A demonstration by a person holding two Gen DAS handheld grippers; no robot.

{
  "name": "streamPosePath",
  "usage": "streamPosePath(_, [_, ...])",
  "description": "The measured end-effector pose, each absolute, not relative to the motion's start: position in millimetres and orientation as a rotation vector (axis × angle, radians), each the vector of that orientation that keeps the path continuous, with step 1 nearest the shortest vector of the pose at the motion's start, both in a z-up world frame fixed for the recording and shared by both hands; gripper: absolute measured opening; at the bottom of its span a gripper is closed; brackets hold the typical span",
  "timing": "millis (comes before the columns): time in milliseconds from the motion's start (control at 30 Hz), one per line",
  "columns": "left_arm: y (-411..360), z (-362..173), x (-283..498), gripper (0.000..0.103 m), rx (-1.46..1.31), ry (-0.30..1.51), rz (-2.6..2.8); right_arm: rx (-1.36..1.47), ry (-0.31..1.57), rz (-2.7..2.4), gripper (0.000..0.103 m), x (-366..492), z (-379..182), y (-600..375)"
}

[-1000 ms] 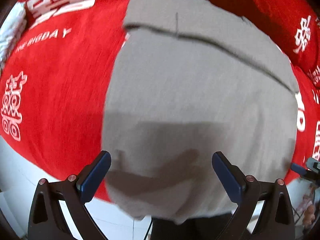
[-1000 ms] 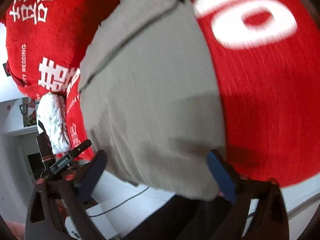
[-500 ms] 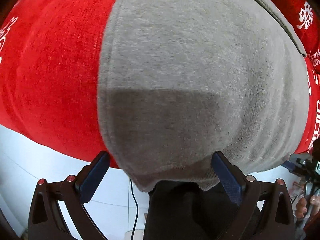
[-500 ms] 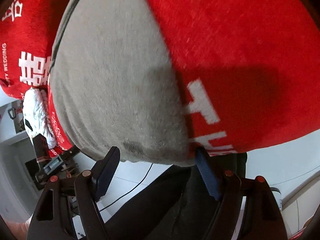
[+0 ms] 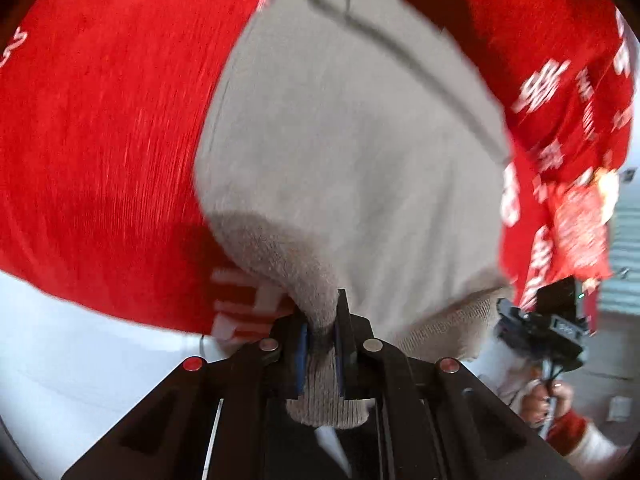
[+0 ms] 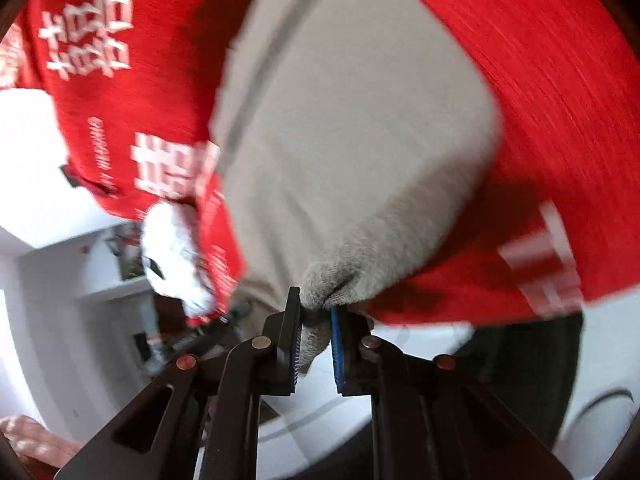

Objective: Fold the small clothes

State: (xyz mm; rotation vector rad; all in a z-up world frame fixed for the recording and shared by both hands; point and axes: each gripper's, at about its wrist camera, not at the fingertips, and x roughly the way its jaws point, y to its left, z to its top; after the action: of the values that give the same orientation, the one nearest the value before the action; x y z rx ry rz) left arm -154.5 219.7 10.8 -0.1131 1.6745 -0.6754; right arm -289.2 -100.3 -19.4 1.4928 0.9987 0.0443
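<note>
My left tool (image 5: 320,344) is pinched on a bunched corner of the grey knit garment (image 5: 352,152), its blue pads pressing the fabric from both sides, with a ribbed hem hanging out behind them. My right tool (image 6: 314,340) has its jaws closing on the other near corner of the same garment (image 6: 352,140), and a tuft of the knit sits squeezed between the pads. Ahead of both tools the garment spreads flat over a red cloth with white lettering (image 5: 100,120), which covers the tabletop. In the left view my right hand (image 5: 540,400) shows off to the side, below the garment's ribbed edge. Everything is motion-blurred.
</note>
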Motion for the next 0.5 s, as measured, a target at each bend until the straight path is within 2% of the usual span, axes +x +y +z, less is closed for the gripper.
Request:
streamPosePath(133, [201, 24, -110, 0.012, -0.138, 1.590, -0.685, 1.460, 0.919, 0.087, 0.014, -242, -3, -134])
streamPosePath(500, [105, 19, 12, 0.012, -0.109, 1.490, -0.655, 1.441, 0.880, 0.056, 0.014, -121, -8, -233])
